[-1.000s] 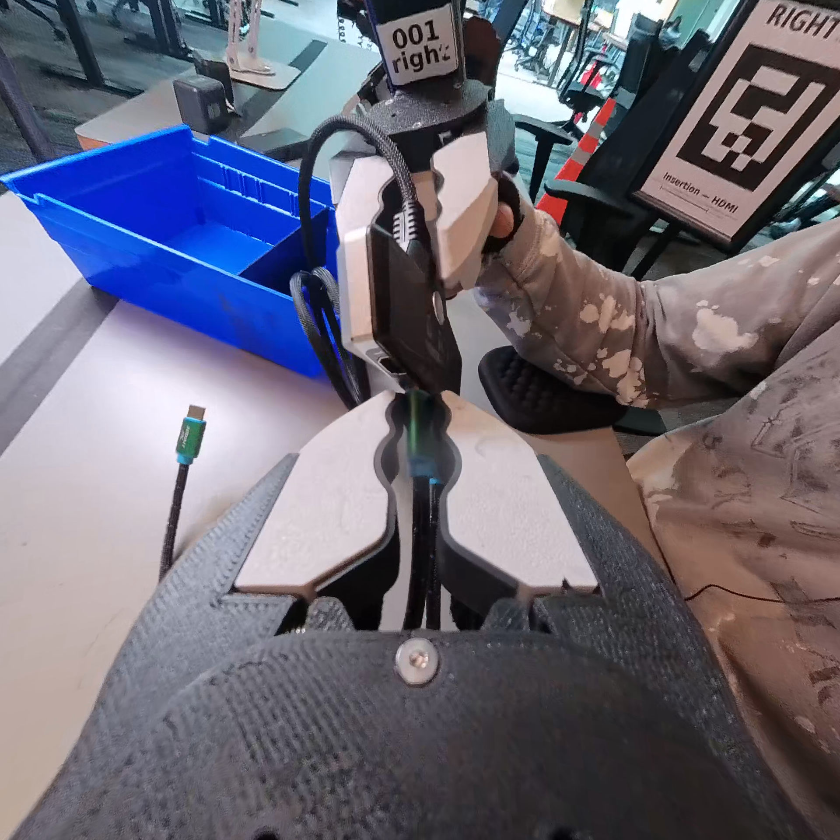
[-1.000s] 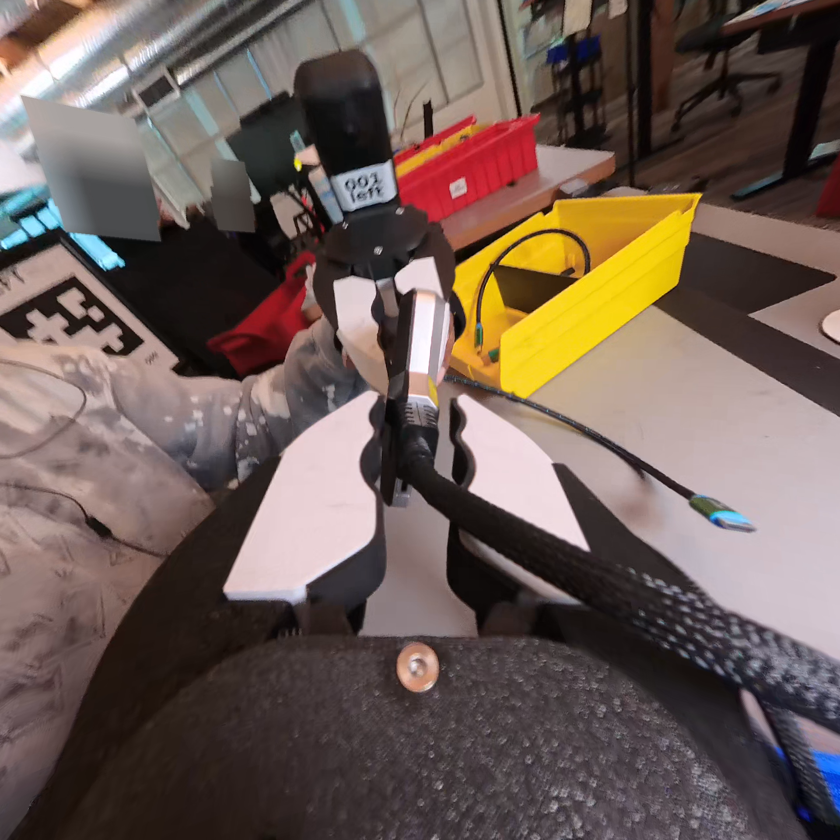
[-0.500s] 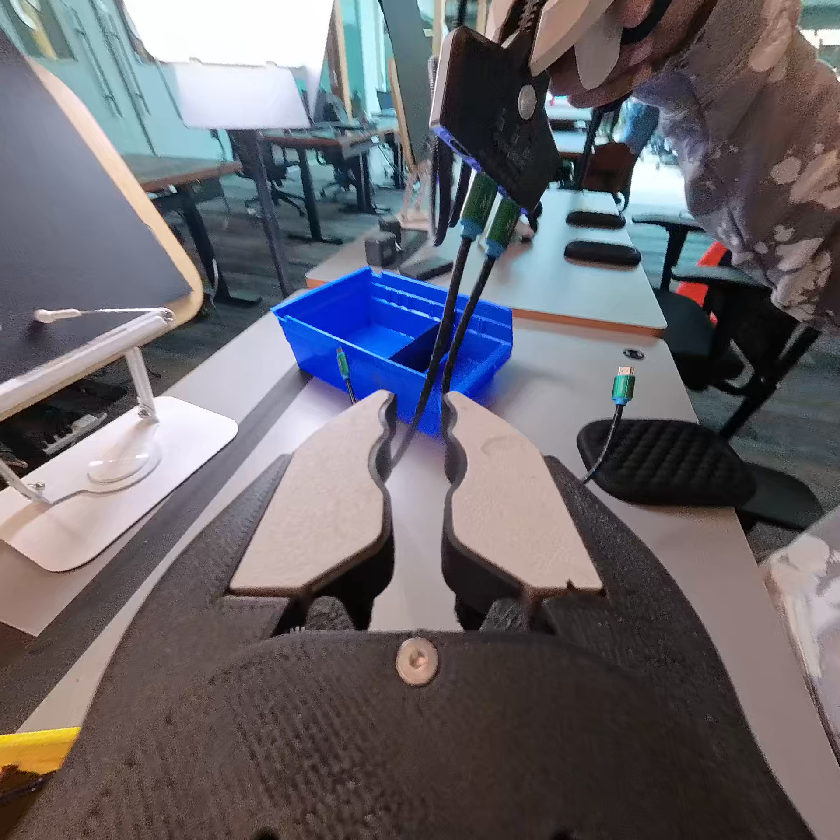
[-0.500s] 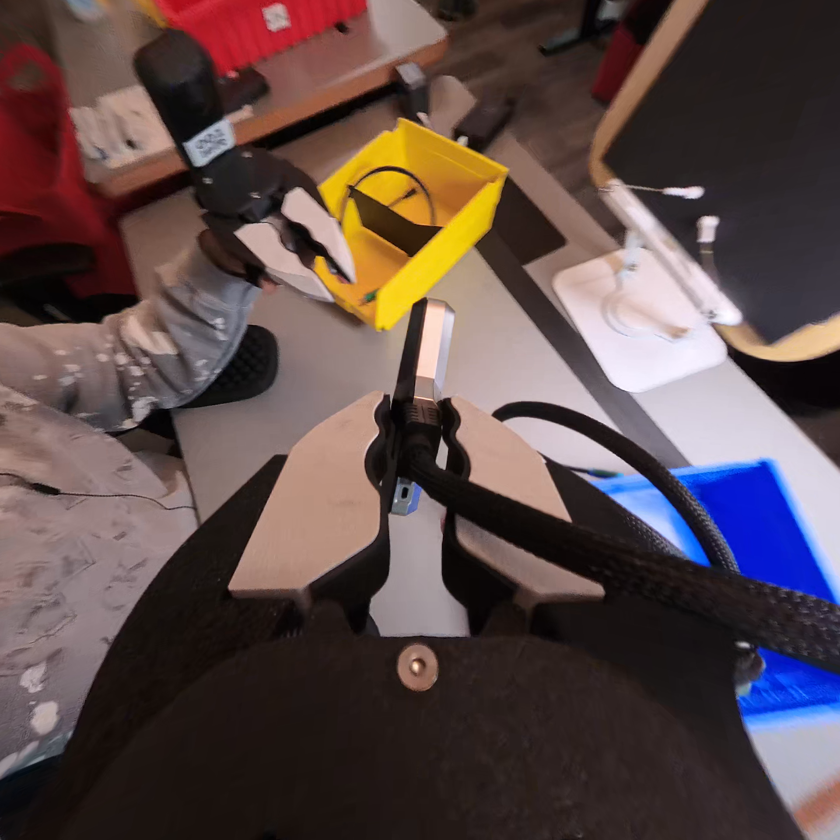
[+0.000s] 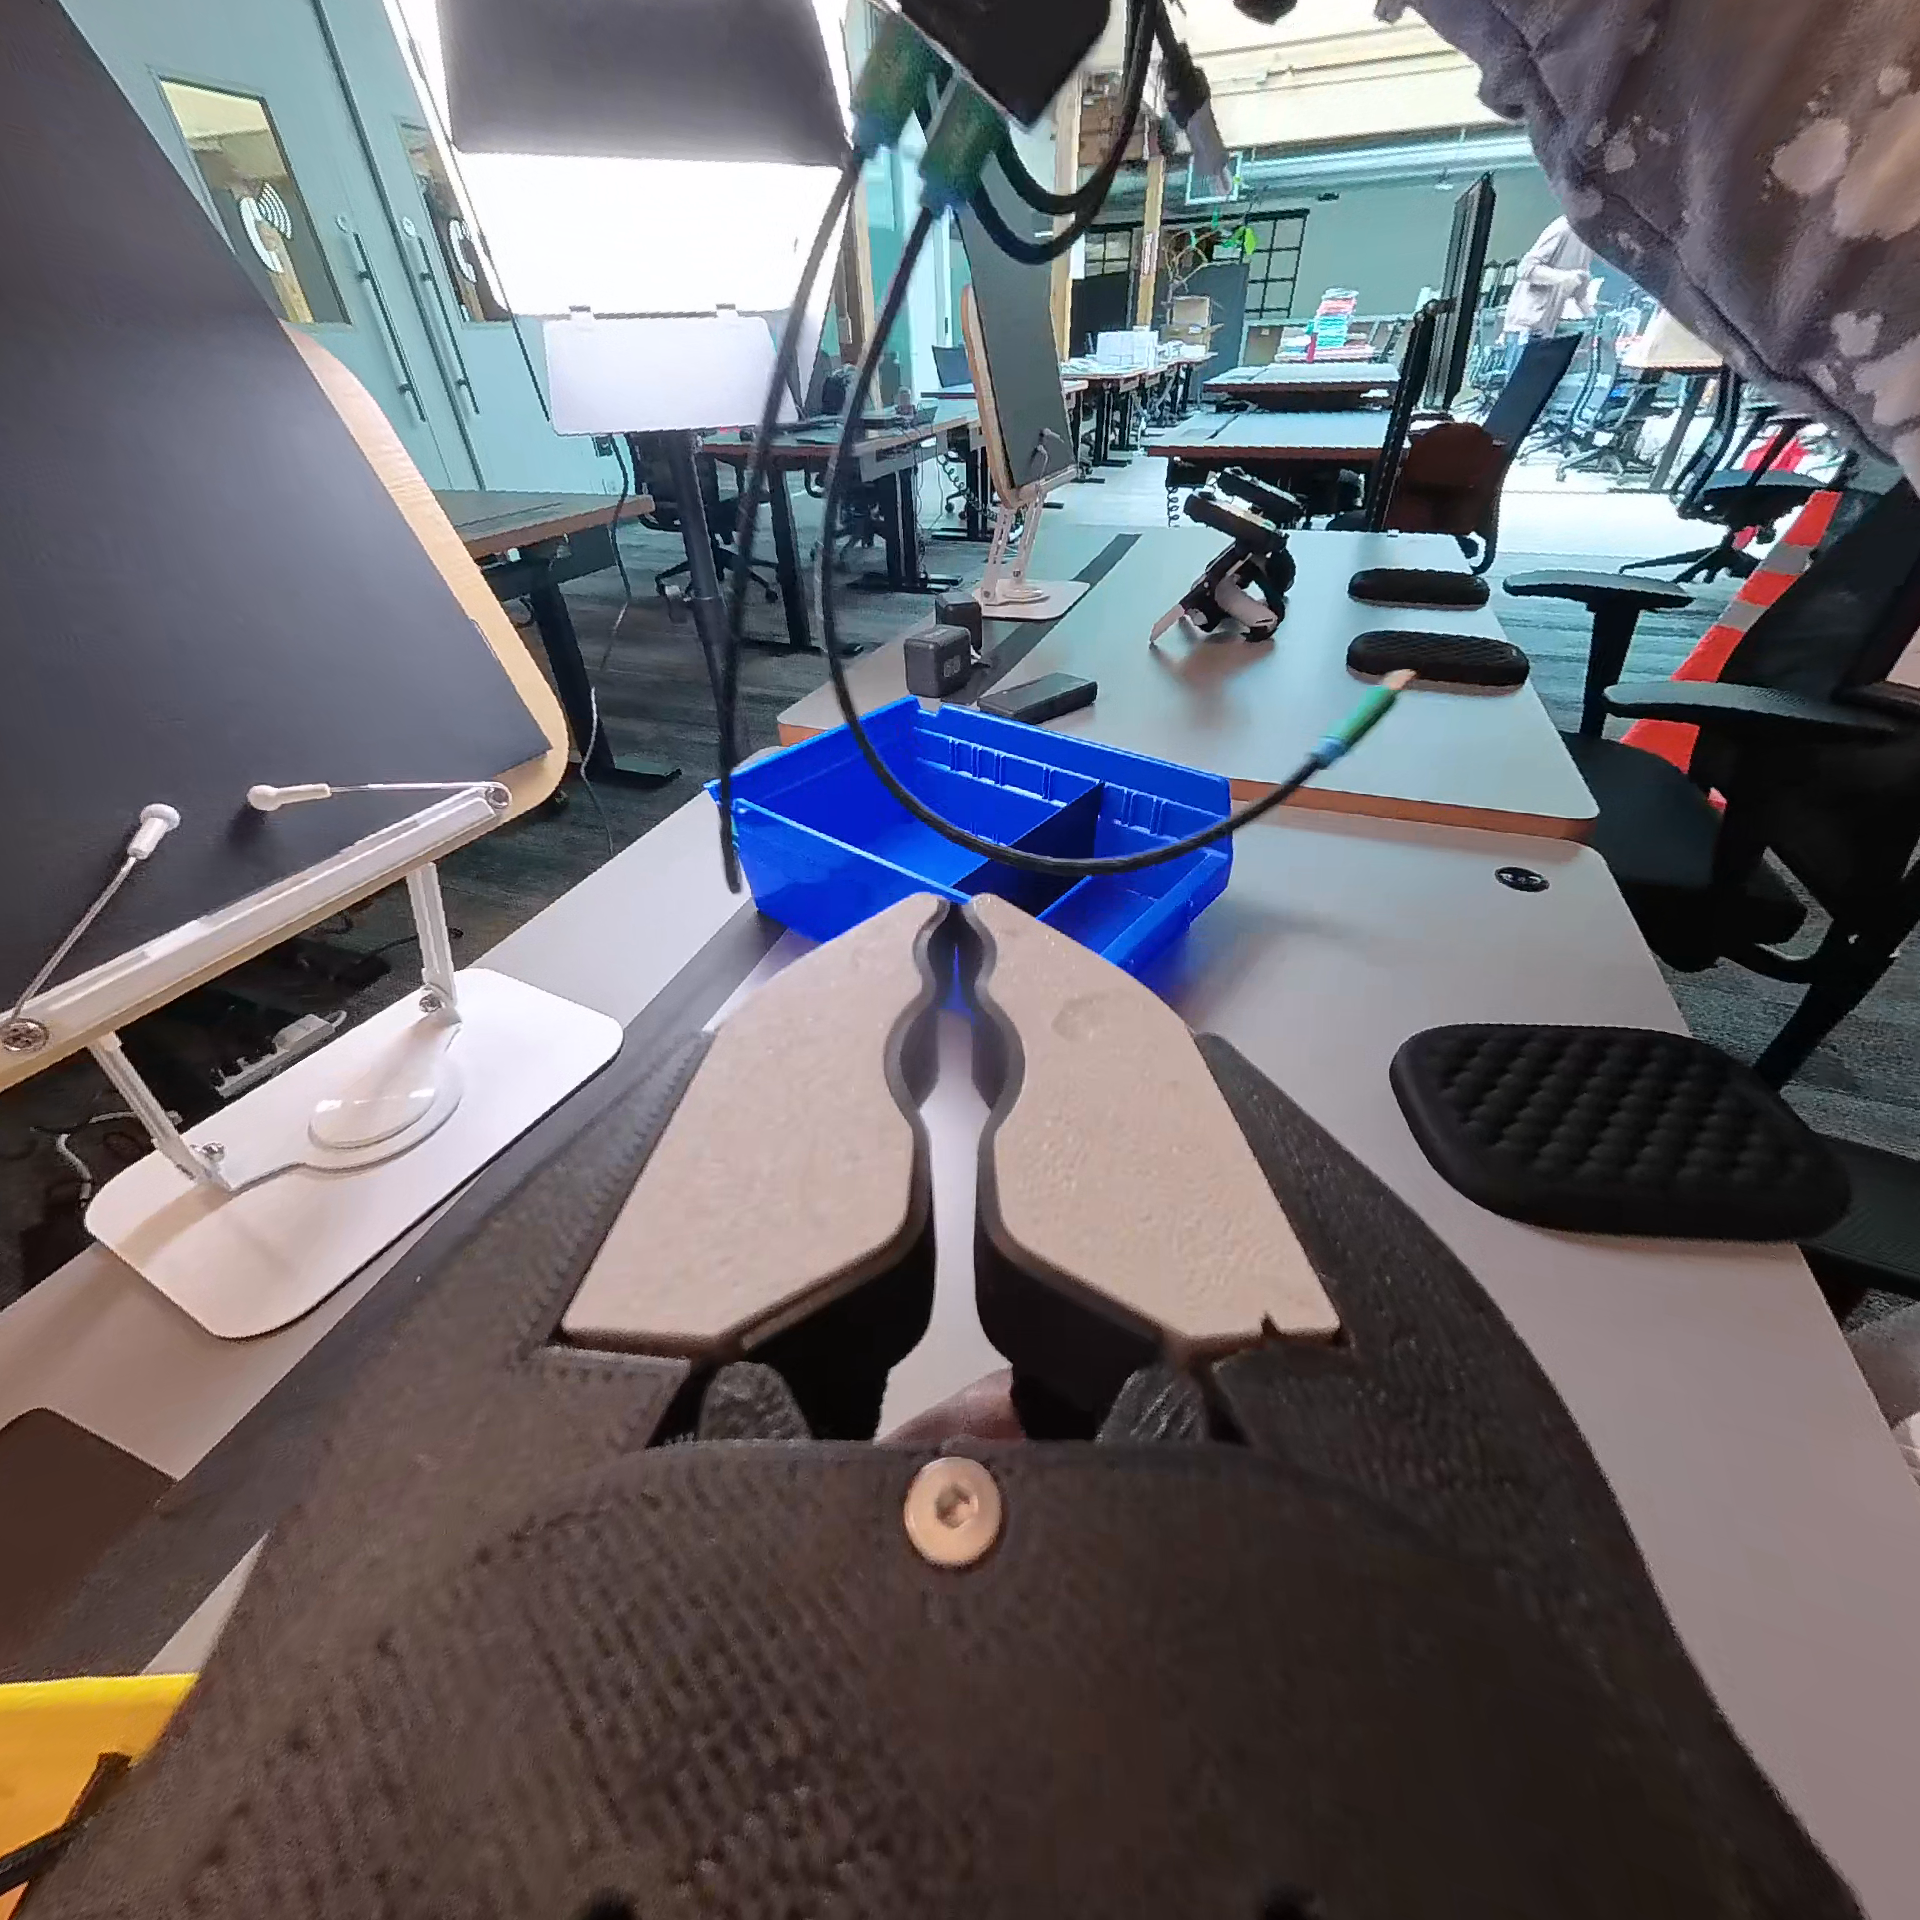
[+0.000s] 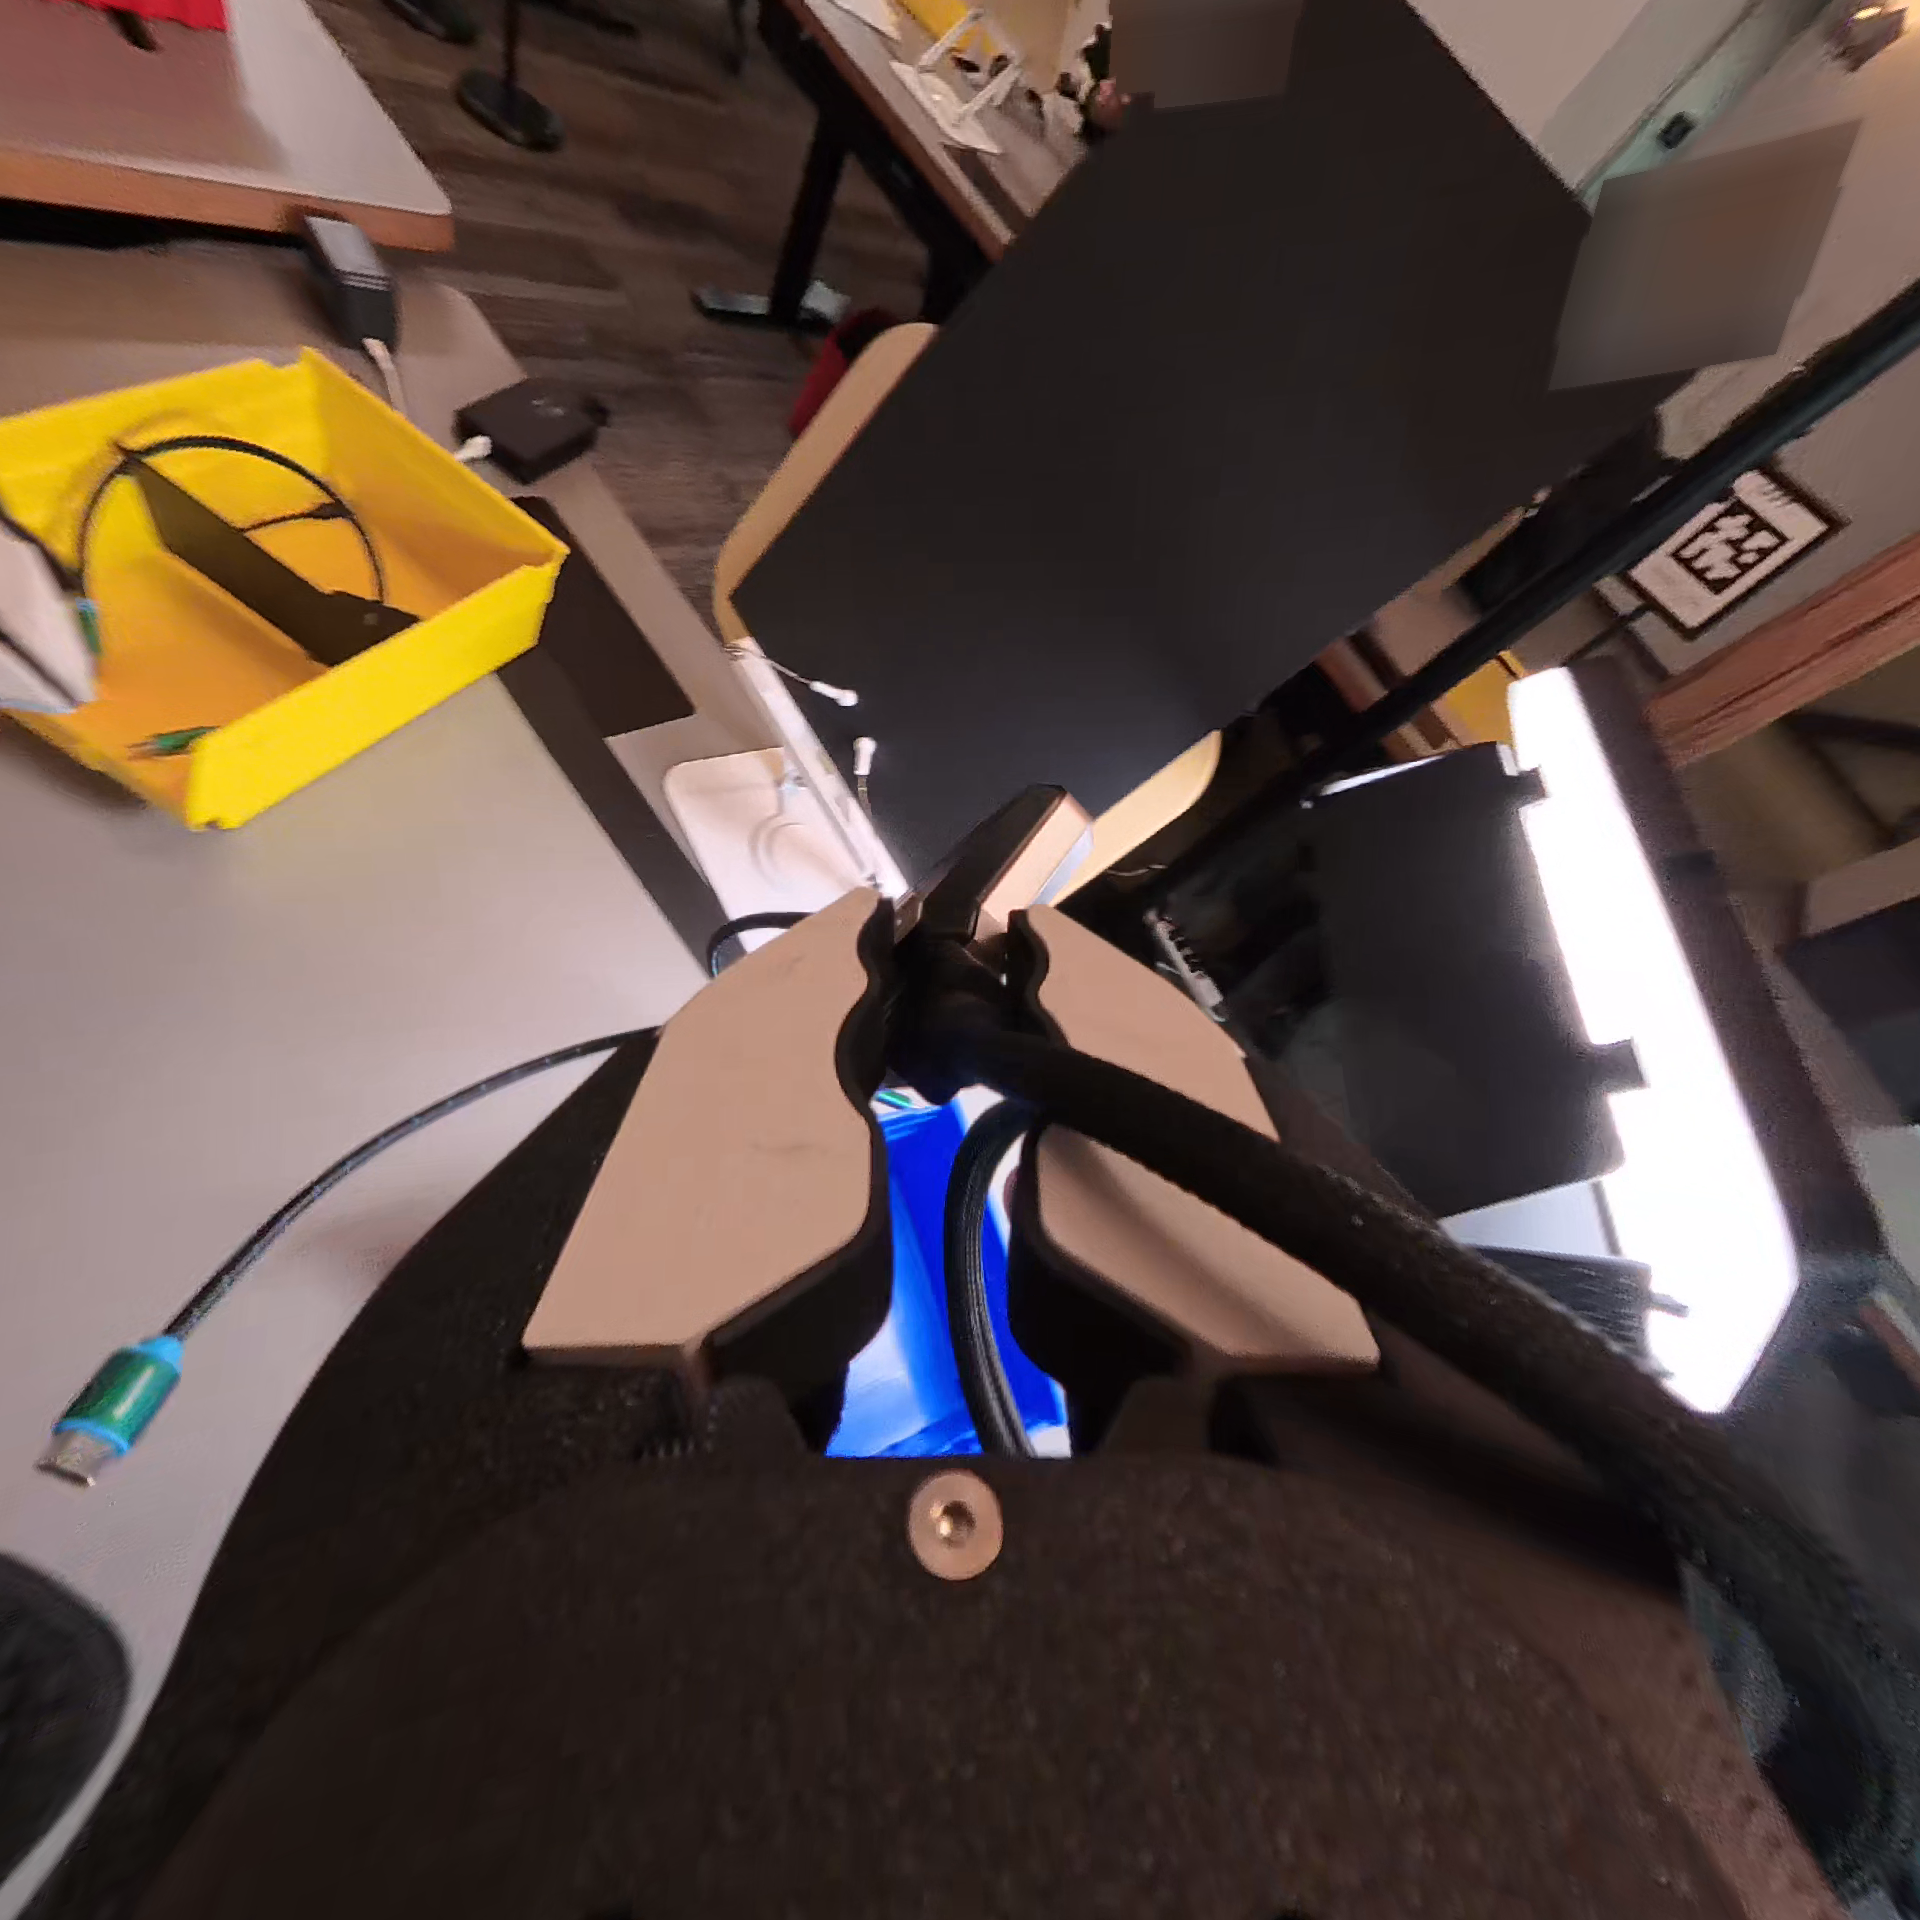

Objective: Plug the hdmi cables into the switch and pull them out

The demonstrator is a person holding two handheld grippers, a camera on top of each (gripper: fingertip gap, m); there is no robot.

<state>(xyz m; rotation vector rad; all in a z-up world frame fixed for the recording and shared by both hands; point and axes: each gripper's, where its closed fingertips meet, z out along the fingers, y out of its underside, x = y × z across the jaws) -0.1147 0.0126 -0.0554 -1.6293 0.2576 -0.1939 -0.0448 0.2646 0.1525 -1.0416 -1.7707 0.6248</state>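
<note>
Our right gripper (image 6: 951, 914) pinches the light, rigid switch (image 6: 1003, 847) at twelve o'clock, floppy cables (image 5: 831, 582) dangling; our left gripper (image 5: 958, 914) sits pressed together, empty; we'd grasp their stiff green plugs (image 5: 961, 140).

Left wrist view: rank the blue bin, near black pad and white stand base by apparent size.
1. White stand base and blue bin: look alike, and the bin is farther, so unranked.
2. Near black pad.

Grey surface (image 5: 1455, 1455) with a dark strip (image 5: 644, 1060) across it. On it: blue bin (image 5: 1143, 821), yellow bin (image 6: 343, 686), white stand base (image 5: 343, 1174), 1 black dimpled pad (image 5: 1621, 1132), loose cable (image 6: 312, 1195) with green plug (image 6: 114, 1397).
</note>
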